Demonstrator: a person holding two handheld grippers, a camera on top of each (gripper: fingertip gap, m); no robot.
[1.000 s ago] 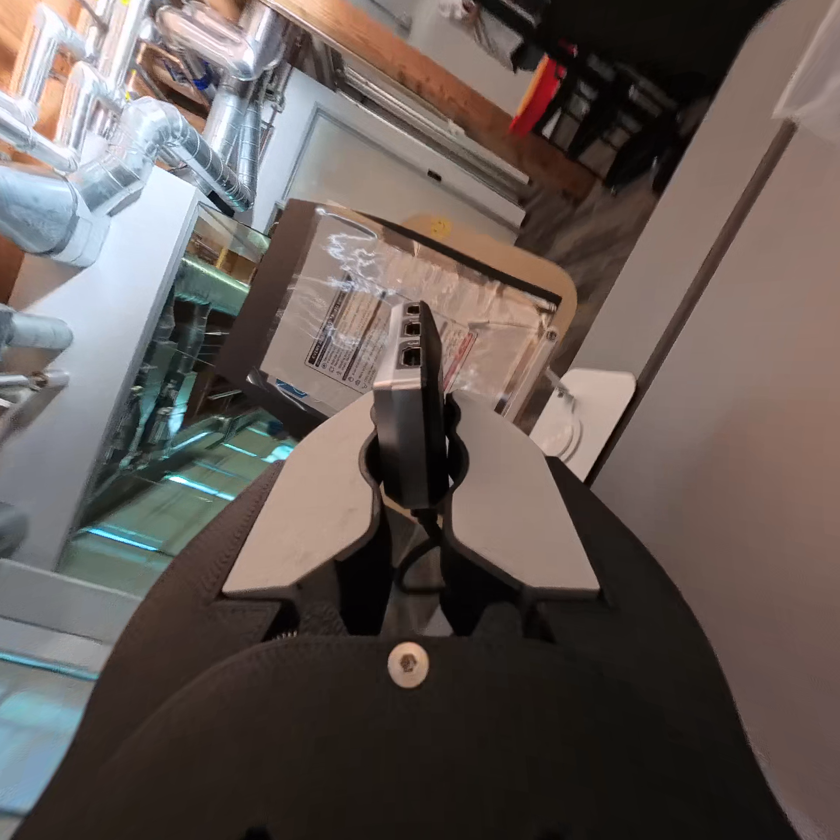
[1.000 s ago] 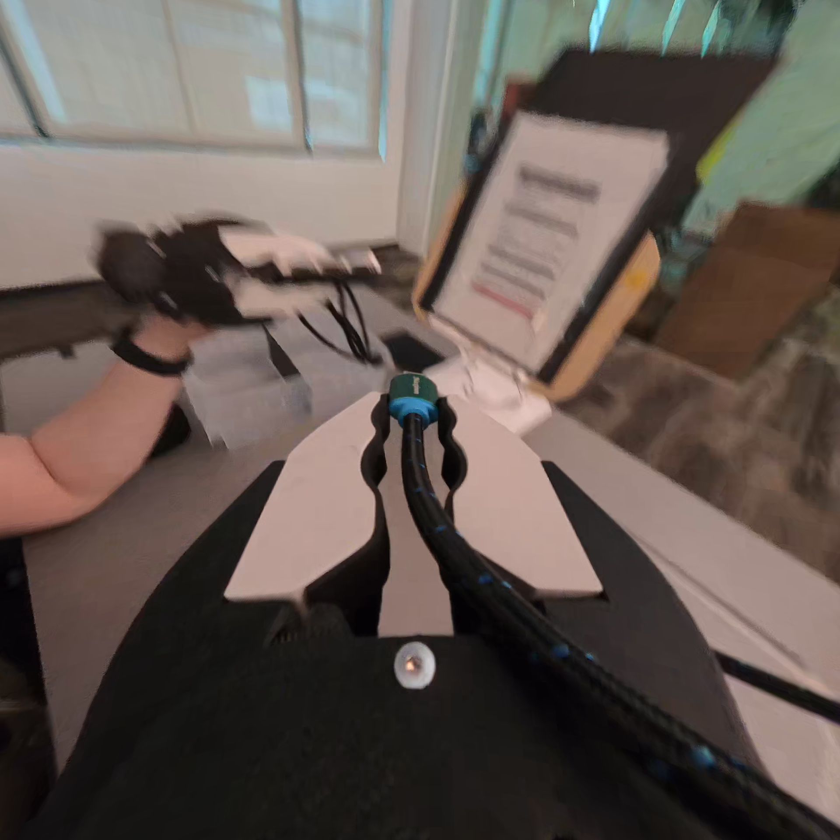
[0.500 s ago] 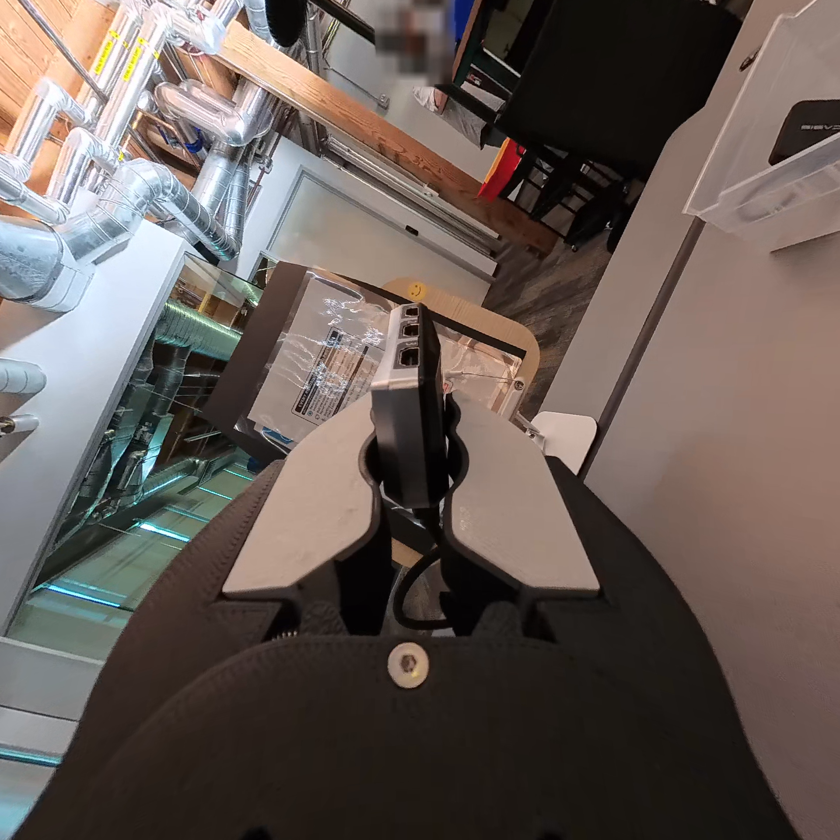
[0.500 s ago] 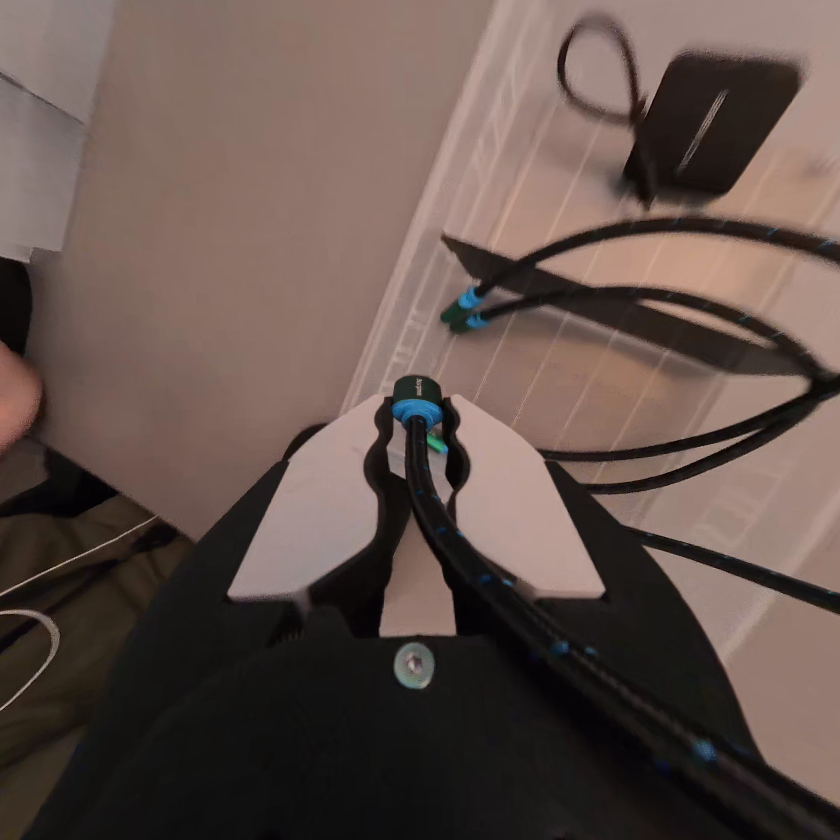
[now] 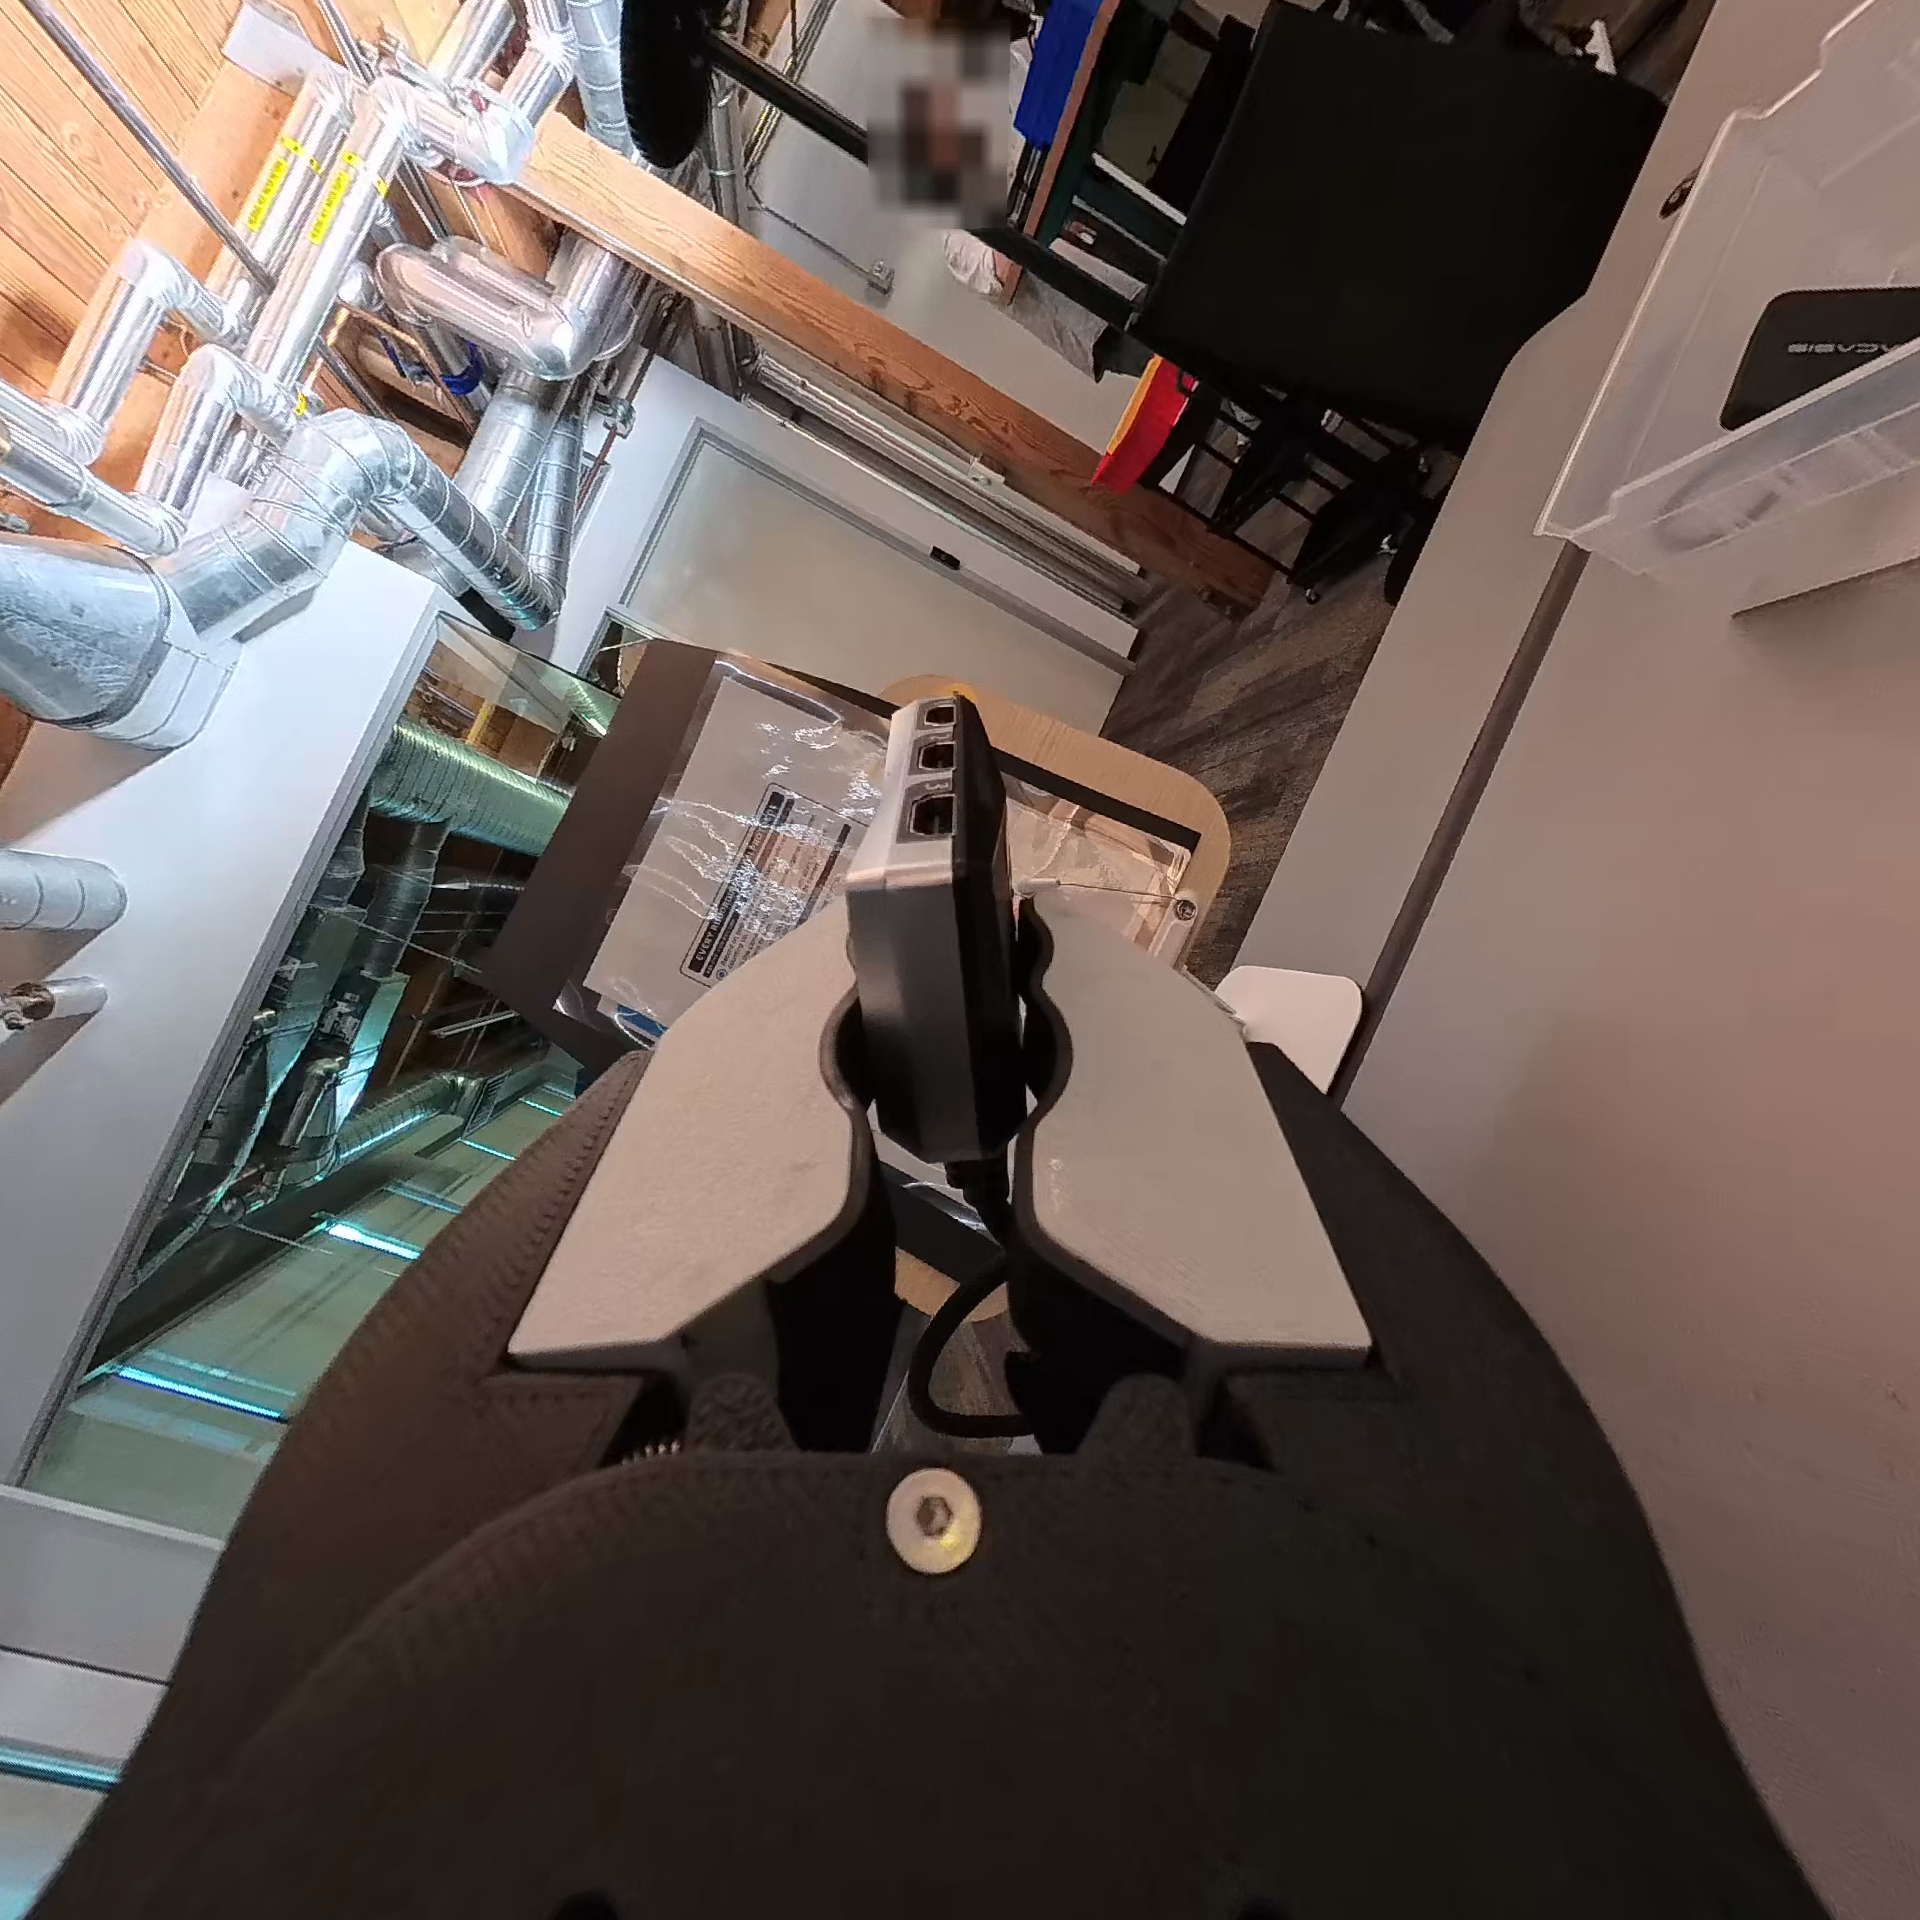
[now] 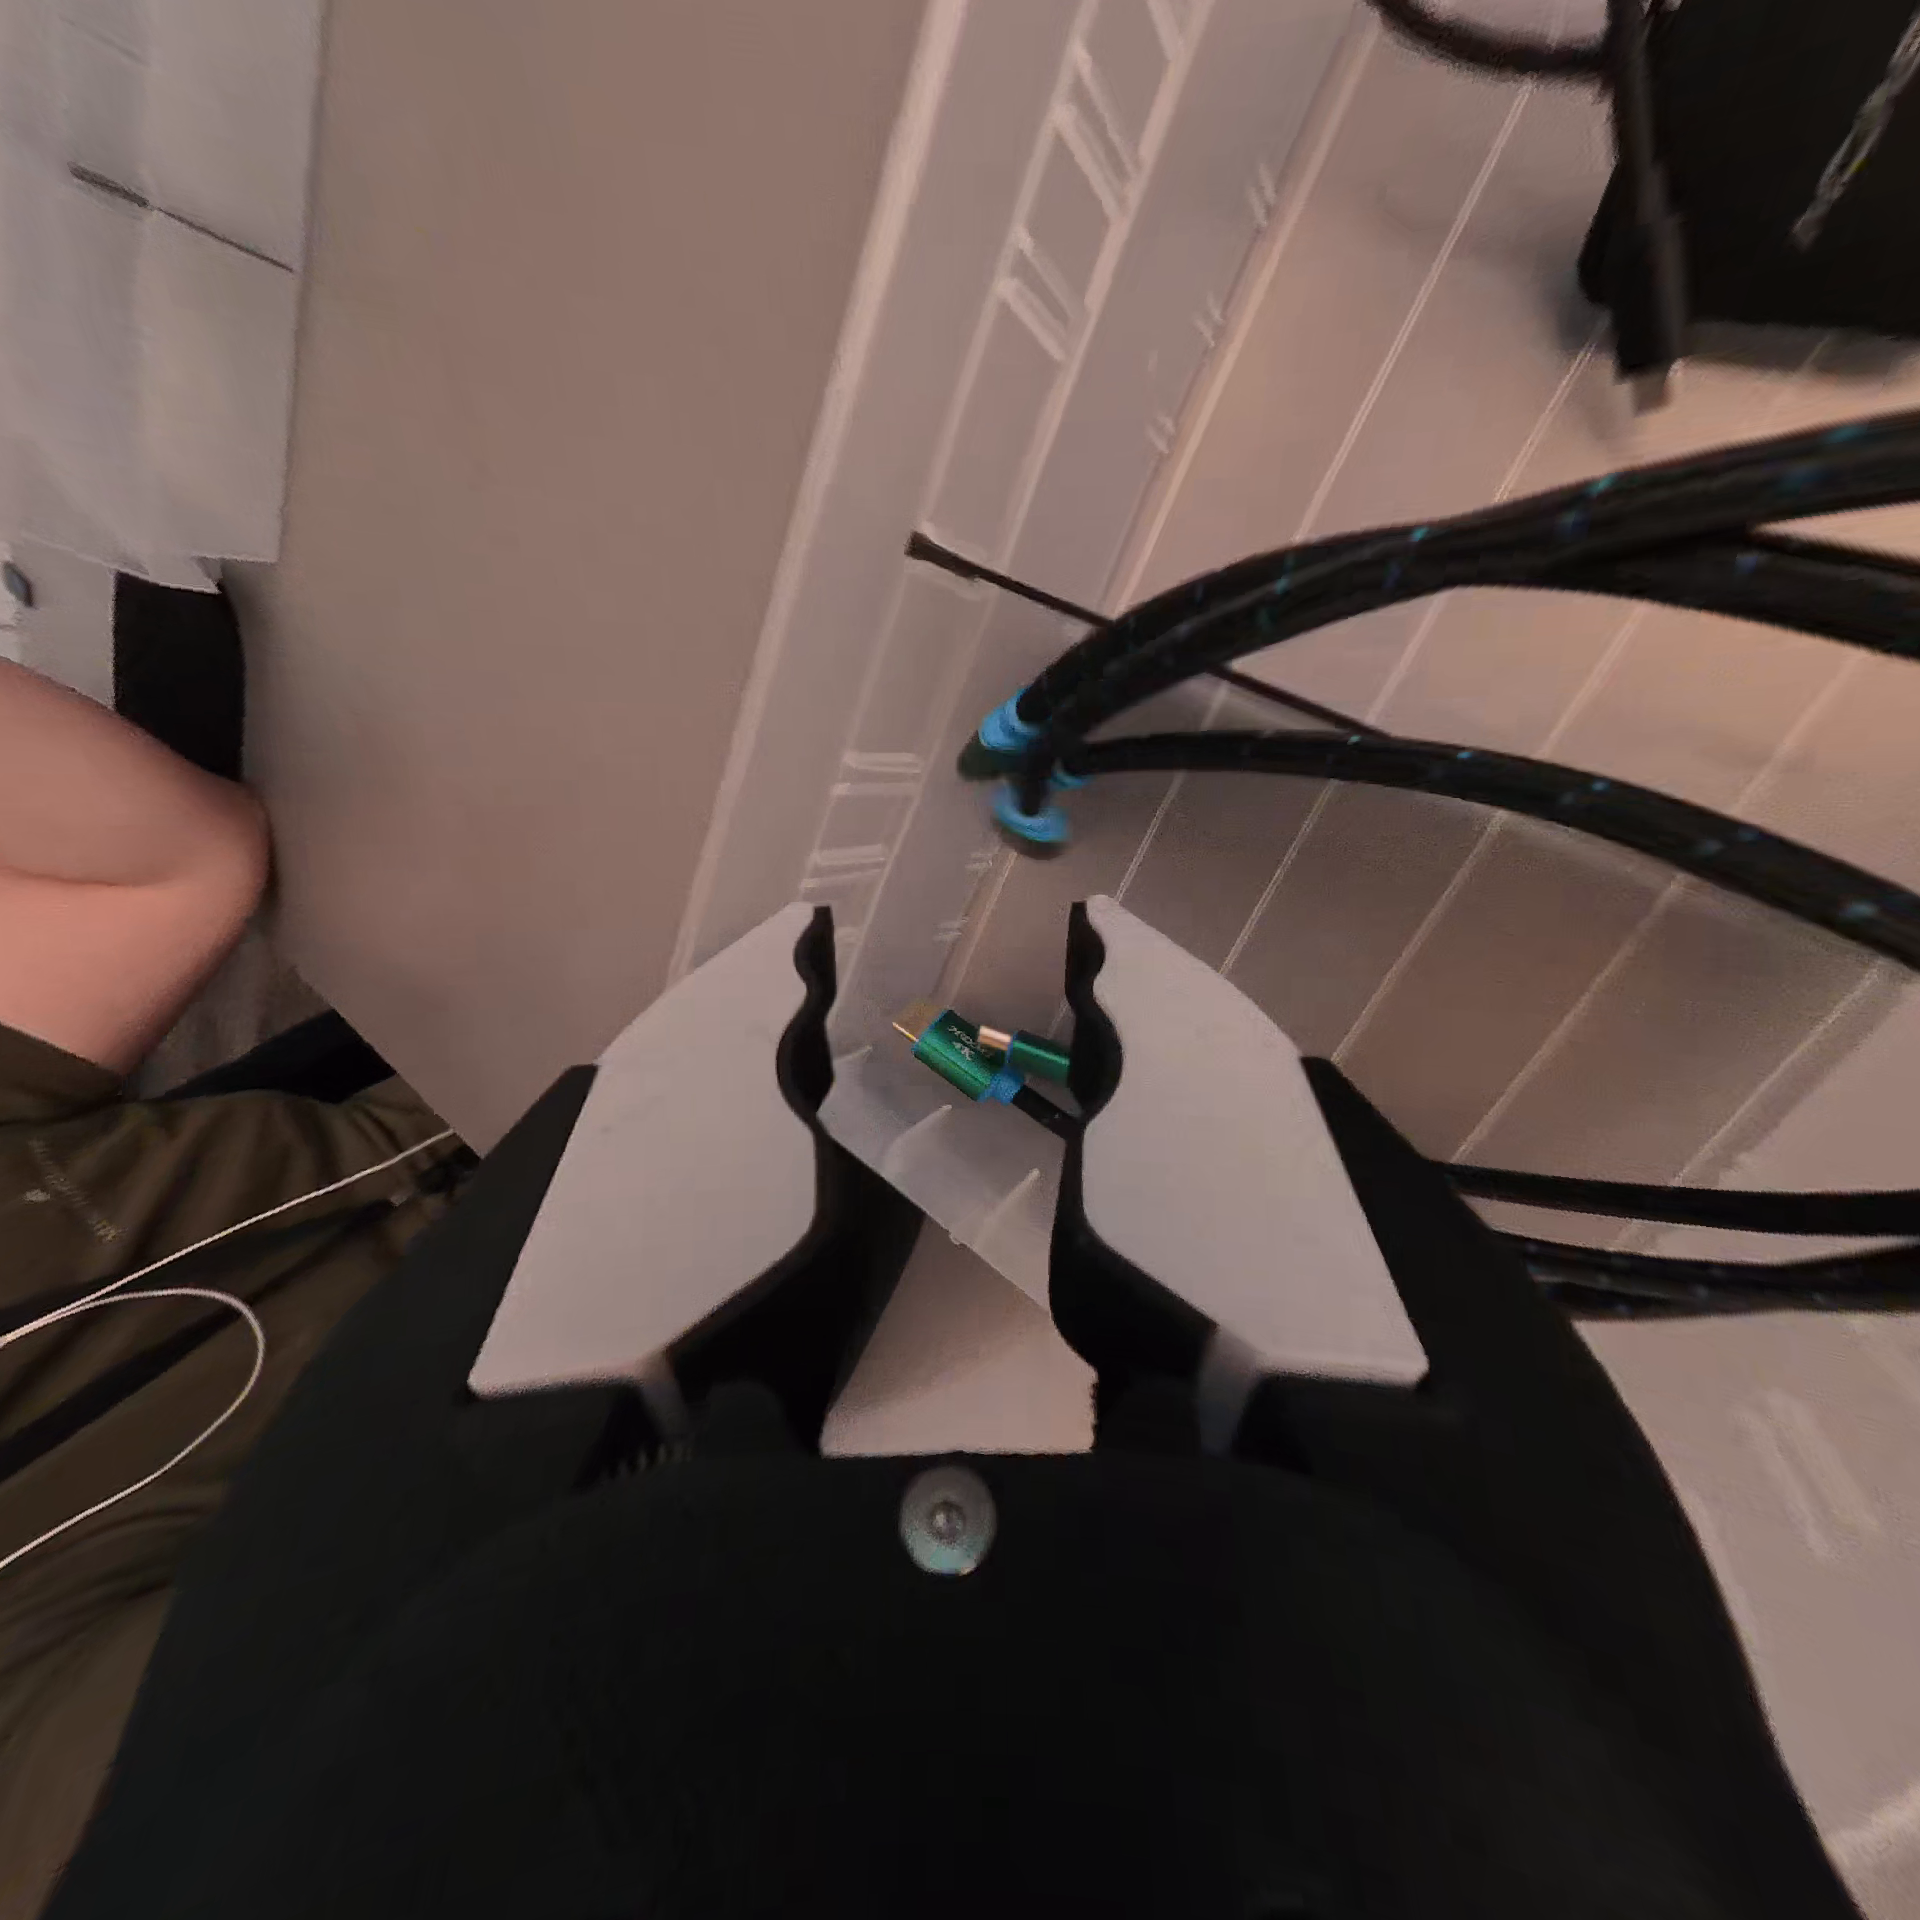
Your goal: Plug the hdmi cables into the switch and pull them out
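- Your left gripper (image 5: 940, 1023) clamps the switch (image 5: 935, 935), ports pointing to 12 o'clock.
- Your right gripper (image 6: 951, 925) gapes empty above green plugs (image 6: 982, 1055); braided cables (image 6: 1455, 665) lie at 2 o'clock.

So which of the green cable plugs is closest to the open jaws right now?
The green plug lying on the clear tray, seen directly between the right gripper's open jaws. The other plugs sit bunched farther ahead, beyond the tips.
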